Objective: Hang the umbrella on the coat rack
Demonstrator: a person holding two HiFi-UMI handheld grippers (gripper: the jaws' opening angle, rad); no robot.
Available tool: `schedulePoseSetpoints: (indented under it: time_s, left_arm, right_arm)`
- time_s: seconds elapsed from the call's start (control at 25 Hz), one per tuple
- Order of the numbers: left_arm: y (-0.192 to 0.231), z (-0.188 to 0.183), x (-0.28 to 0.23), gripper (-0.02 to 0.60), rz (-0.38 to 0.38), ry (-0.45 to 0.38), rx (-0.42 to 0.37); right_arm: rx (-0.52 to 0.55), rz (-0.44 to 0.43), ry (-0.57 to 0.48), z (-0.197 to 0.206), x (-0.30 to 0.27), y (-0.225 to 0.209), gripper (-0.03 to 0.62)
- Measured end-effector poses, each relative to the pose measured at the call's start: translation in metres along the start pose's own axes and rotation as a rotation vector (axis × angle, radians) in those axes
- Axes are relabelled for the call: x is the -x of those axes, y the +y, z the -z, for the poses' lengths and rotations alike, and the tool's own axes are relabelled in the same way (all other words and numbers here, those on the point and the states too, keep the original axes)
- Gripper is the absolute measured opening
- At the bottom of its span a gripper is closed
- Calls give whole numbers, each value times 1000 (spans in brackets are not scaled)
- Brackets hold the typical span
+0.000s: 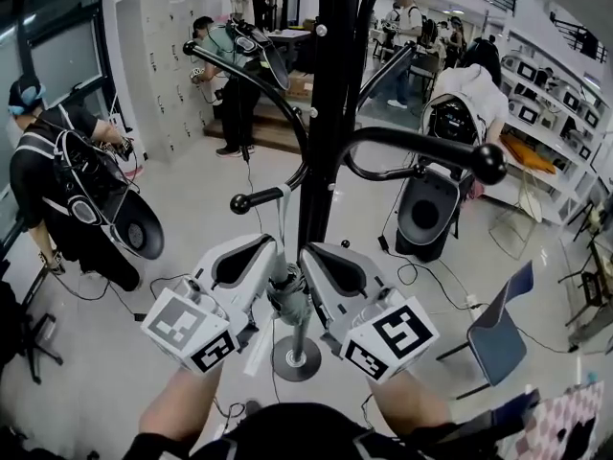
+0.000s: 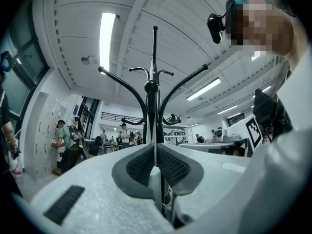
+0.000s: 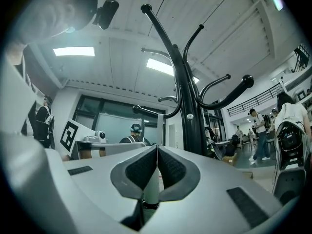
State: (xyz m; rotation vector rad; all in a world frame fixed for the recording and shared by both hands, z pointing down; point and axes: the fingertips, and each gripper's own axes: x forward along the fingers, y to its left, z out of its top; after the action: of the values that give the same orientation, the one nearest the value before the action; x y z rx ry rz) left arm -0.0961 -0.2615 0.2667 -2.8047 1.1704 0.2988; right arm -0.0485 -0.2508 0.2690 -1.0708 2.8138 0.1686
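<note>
Just under the low hook (image 1: 257, 199) of the coat rack (image 1: 326, 113), the umbrella (image 1: 287, 300) is being held up between both grippers. Its thin pale strap (image 3: 158, 130) is being pinched in the closed jaws of the left gripper (image 2: 155, 150) and of the right gripper (image 3: 156, 150) alike. The hanging step is judged to be under way. The strap is being readied for lifting over the hook's ball end, after which both grips would need loosening.

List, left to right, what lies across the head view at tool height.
Person in black clothing → left tool → grey folded umbrella → right tool → blue chair.
</note>
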Motion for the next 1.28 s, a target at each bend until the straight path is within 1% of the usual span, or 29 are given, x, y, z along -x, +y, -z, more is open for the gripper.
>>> schedulePoseSetpoints:
  time_s: [0.28,0.48,0.56,0.68,0.76,0.84,1.0,1.28]
  left_arm:
    - [-12,19,11,12,-61,25,29]
    - [-10,40,22,11,-105,49,65]
    - [-12,48,27,11,-115,60,73]
    - [-17,55,35,11,-122,71,80]
    - [-18,56,40,11,-124,78,69]
    - [-17,59,44,11,-128,87,67]
    - [-18,66,48,11,-136,100,85]
    - [-19,65,51,11,-136,95,99]
  right_arm:
    - [-10,-16,20,9,19,-6,11]
    - [-9,-35,37,23,26,-8,11]
    - [-23,-29,50,30,31,-10,11]
    - [-48,-1,78,40,38,-12,11]
    - [-58,-17,73,41,38,-7,9]
    - [-44,-44,61,41,36,0,9]
    - [2,-64,64,41,37,10,9]
    - [15,-63,73,41,35,11,9]
